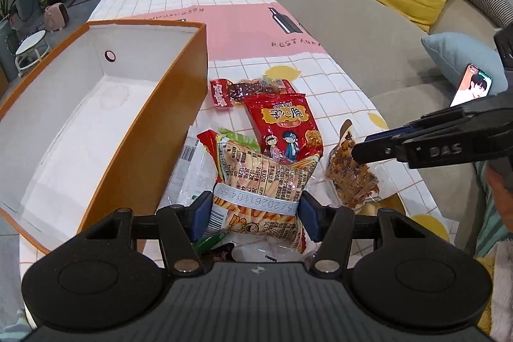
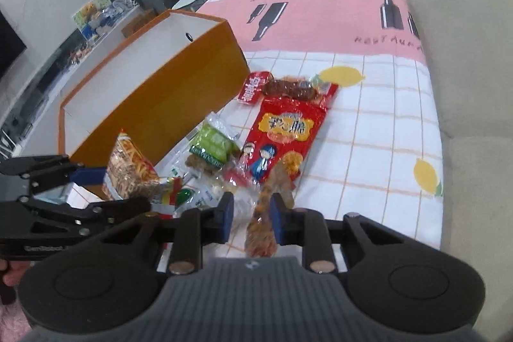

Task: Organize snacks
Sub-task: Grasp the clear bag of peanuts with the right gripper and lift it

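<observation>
1. While both hands are busy with snacks, the left gripper (image 1: 255,215) has its fingers (image 1: 309,220) pinching a bag of stick biscuits (image 1: 256,181) across its middle, so the bag stands up above the pile and looks ready to be carried off.
2. Beside it, the right gripper (image 2: 250,215) has its fingers (image 2: 277,221) drawn close on a clear packet of brown dried snack (image 2: 261,233); the packet sits between the blue pads and hangs edge-on, and in the left wrist view it dangles below the fingertips over the bench (image 1: 336,79).
3. An orange box (image 1: 179,124) with a white inside stands open just left of the pile, with nothing in it. Its place next to the snacks suggests that it is where they are meant to go, so the sorting looks to be near its start.
4. Still lying on the lemon-print cloth are a large red bag (image 1: 285,124) with cartoon children, a small red packet (image 1: 221,93) with dark pieces behind it, and a green packet (image 2: 213,145) among clear wrappers.
5. Holding one snack in each hand probably saves a trip to the box. The risk lies in the dried-snack packet: it is gripped by a narrow part and could slip or swing.
6. A sofa (image 1: 368,31) with a yellow cushion runs along the far side of the bench.
</observation>
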A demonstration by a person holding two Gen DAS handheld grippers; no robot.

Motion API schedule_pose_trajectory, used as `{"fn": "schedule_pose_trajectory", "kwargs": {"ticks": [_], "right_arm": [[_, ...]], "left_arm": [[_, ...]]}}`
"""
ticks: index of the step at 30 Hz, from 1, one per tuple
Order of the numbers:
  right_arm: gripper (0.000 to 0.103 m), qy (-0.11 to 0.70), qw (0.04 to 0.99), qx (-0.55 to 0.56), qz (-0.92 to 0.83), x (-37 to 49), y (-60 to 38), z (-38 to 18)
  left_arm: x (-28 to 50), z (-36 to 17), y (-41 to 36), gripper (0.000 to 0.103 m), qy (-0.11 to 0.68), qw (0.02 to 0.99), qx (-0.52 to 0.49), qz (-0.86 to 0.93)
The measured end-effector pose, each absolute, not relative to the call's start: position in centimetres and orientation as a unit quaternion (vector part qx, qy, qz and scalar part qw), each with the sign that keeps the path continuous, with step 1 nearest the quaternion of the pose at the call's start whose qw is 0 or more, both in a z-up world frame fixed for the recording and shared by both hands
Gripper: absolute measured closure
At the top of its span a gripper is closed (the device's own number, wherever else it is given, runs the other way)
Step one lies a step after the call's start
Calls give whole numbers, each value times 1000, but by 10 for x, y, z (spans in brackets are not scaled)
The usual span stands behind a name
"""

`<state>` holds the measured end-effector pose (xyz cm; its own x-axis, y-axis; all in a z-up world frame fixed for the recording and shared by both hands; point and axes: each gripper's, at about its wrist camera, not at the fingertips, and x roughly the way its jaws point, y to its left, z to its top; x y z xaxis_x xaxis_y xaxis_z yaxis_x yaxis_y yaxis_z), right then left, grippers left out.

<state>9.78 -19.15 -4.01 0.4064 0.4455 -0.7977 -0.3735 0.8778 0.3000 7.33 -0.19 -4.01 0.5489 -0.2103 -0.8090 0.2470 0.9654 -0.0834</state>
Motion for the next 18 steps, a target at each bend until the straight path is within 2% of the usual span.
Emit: {"fn": "schedule_pose_trajectory", "kwargs": {"ticks": [5,8,10,11,13,16,18], "right_arm": [[86,504,829,15,240,101,-186,-49],[76,517,824,9,230,99,-184,-57],[64,530,819,8,220,99,-182,-64],[64,532,818,4,216,99,-180,-66],[67,538,816,1,214,100,-178,-71],[83,537,817,8,208,102,-178,-73],[83,533,820,17,209,99,-179,-68]], "left_arm": [[70,-47,-2,38,465,876,23,-130],[72,-51,-1,38,471,873,24,-126],[72,-52,1,38,472,873,21,-123],[73,-52,1,38,472,873,18,-123],[73,-52,3,38,472,873,15,-123],[72,-50,3,38,470,874,14,-121],[71,-48,4,38,466,876,11,-122]]}}
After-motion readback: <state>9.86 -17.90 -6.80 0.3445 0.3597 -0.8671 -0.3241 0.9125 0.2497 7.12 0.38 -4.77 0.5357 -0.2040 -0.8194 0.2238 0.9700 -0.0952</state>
